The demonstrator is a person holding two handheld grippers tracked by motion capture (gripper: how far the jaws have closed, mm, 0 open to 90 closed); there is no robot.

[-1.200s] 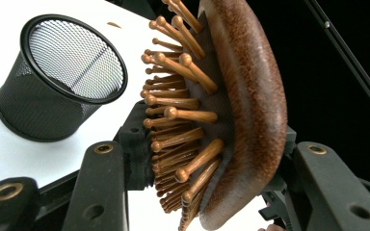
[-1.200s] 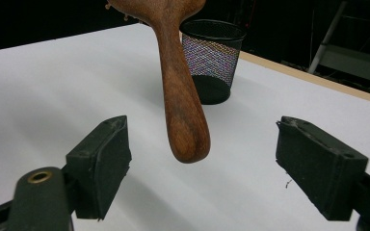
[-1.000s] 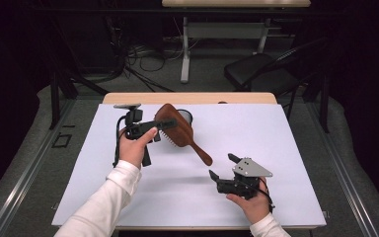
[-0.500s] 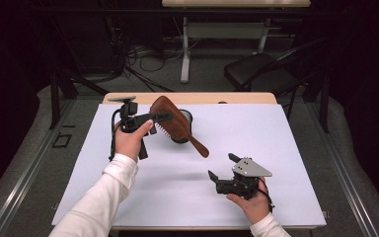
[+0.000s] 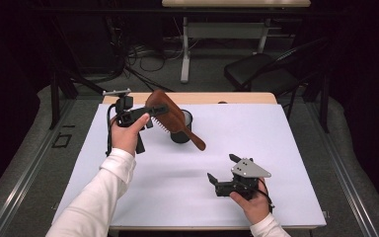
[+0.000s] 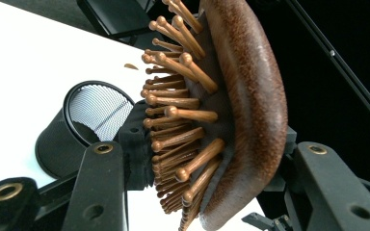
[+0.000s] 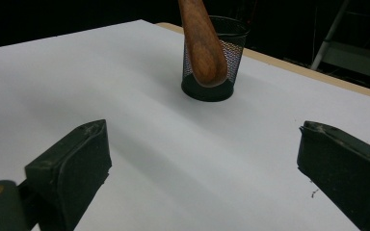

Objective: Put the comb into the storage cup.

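The left gripper, raised at ten o'clock, has its fingers clamped on the wooden hairbrush, handle slanting down over the mesh cup. The right gripper rests low at five o'clock; its fingers, just opening, stand apart and empty.

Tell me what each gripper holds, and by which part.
The left gripper clamps the wooden hairbrush by its bristled head. The right gripper holds nothing.

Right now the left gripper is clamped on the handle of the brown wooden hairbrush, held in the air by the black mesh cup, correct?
Not quite: the left gripper clamps the brown wooden hairbrush by its bristled head, not its handle, as the left gripper view shows. The rest holds: it is in the air by the black mesh cup.
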